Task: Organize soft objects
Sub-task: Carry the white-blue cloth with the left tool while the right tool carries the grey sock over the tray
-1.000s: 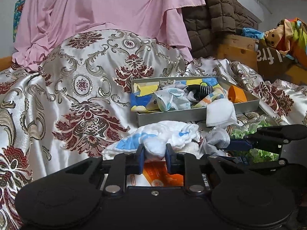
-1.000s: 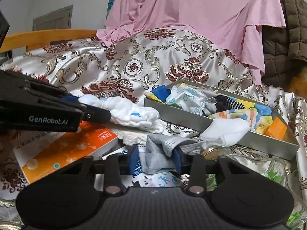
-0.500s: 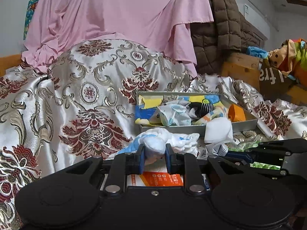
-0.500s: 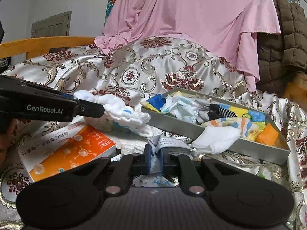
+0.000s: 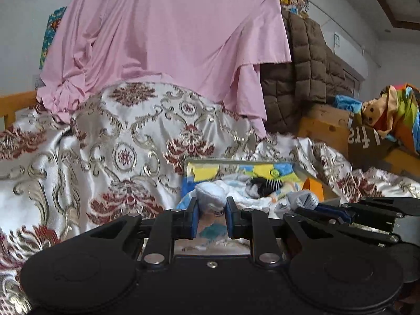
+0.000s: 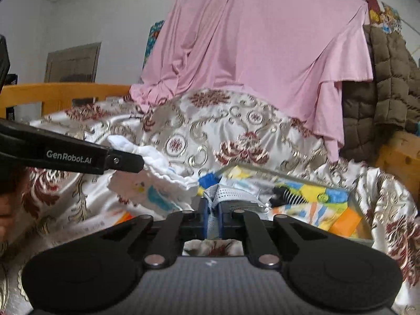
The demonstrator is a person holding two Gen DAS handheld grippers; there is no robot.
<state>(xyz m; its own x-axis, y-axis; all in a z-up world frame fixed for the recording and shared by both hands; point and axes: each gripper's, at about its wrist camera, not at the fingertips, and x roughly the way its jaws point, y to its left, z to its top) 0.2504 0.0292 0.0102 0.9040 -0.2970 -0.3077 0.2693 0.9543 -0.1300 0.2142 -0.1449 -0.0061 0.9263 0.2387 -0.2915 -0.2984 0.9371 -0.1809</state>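
The glossy white satin bedspread with red and gold brocade flowers (image 5: 110, 157) shines in smooth folds. Above it hangs a matt pink cotton-like sheet (image 5: 168, 39), beside a brown quilted, puffy jacket (image 5: 302, 84). The shallow grey metal tray (image 6: 363, 241) has a dull sheen. The white crinkled gauze cloth with blue print (image 6: 157, 181) looks soft and rough-textured; the grey ribbed knit sock (image 6: 228, 194) is matt. The orange wooden rail (image 6: 63, 94) looks smooth and varnished.
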